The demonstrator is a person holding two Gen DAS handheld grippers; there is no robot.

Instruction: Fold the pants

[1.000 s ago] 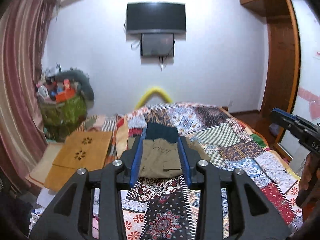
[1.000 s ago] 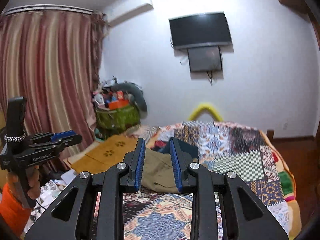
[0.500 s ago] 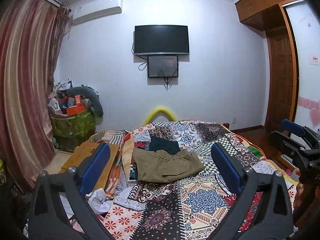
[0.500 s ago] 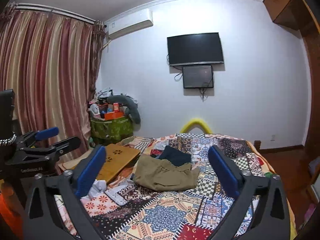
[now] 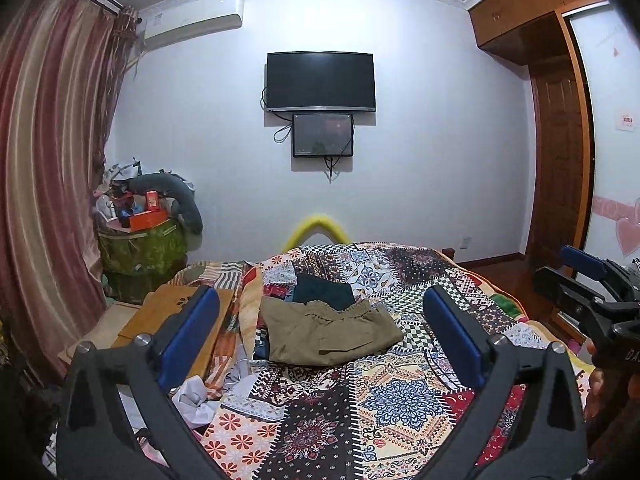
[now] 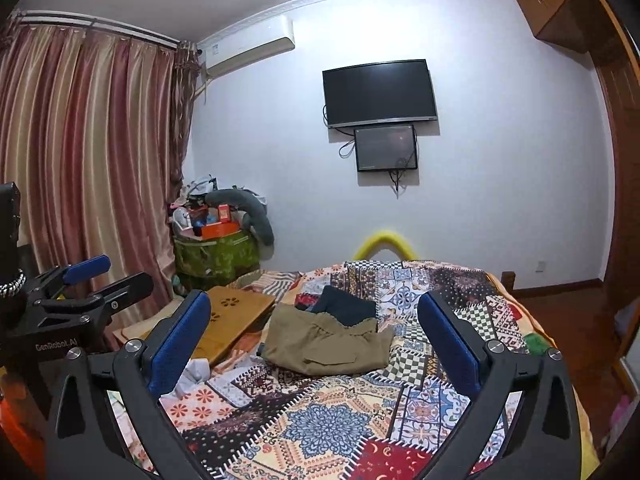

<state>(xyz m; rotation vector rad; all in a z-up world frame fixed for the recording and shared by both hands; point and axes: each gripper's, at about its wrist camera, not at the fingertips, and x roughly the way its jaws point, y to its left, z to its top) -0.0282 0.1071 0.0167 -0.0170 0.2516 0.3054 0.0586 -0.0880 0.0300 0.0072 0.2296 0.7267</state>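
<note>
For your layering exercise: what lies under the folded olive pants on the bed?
The olive pants rest on the patchwork quilt. A dark folded garment pokes out from under their far edge. How far it runs beneath is hidden.

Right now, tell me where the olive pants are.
In both wrist views the olive pants lie folded on the patchwork quilt, mid-bed, overlapping a dark folded garment behind them, right of the wooden lap desk.

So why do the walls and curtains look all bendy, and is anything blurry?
Left wrist view: the fisheye lens bows the curtain and ceiling edge, and the corners go black. The olive pants look sharp. Right wrist view: the same bending on the curtain and wardrobe; the dim light leaves the TV dark, with no glare.
</note>
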